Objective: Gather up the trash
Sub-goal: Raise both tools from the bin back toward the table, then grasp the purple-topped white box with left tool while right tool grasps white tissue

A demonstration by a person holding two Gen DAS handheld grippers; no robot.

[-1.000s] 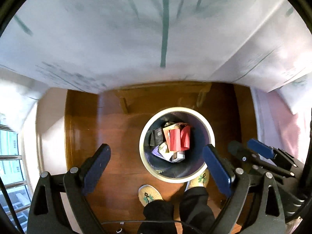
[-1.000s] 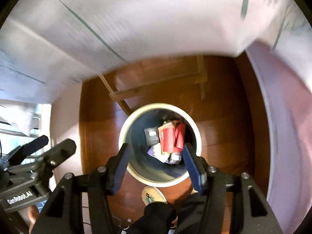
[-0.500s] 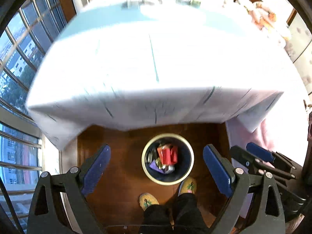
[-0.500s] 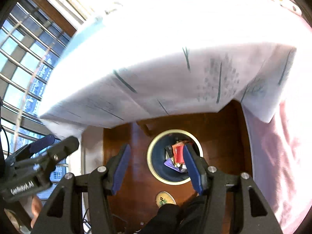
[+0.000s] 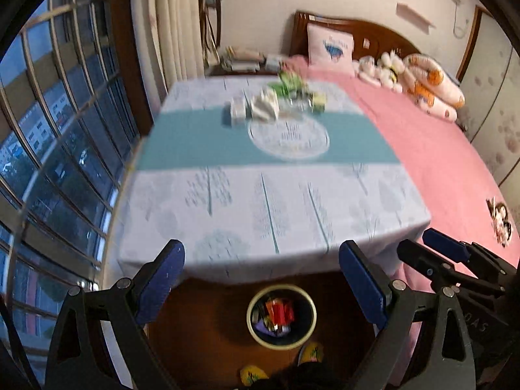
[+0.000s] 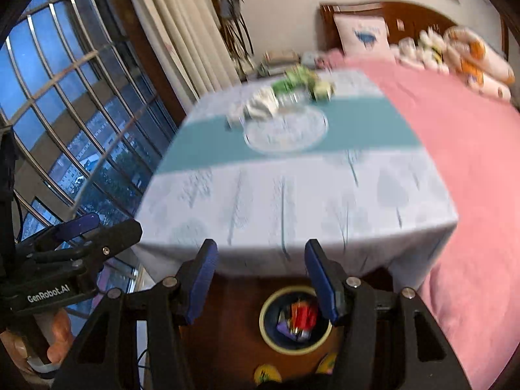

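Red and purple wrappers (image 5: 276,318) fill a cream-rimmed bin (image 5: 281,346) on the dark wooden floor (image 5: 208,331), just below the tabletop's (image 5: 269,201) near edge. More crumpled litter (image 5: 276,102), blurred, lies at the far side of the tabletop, near a round doily (image 5: 288,136). A pink bed (image 5: 448,169) runs along the right, barred windows (image 5: 58,149) along the left. Both the left gripper (image 5: 261,284) and the right gripper (image 6: 258,281) point downward over the bin, jaws released and empty, above yellow slippers (image 5: 253,375).
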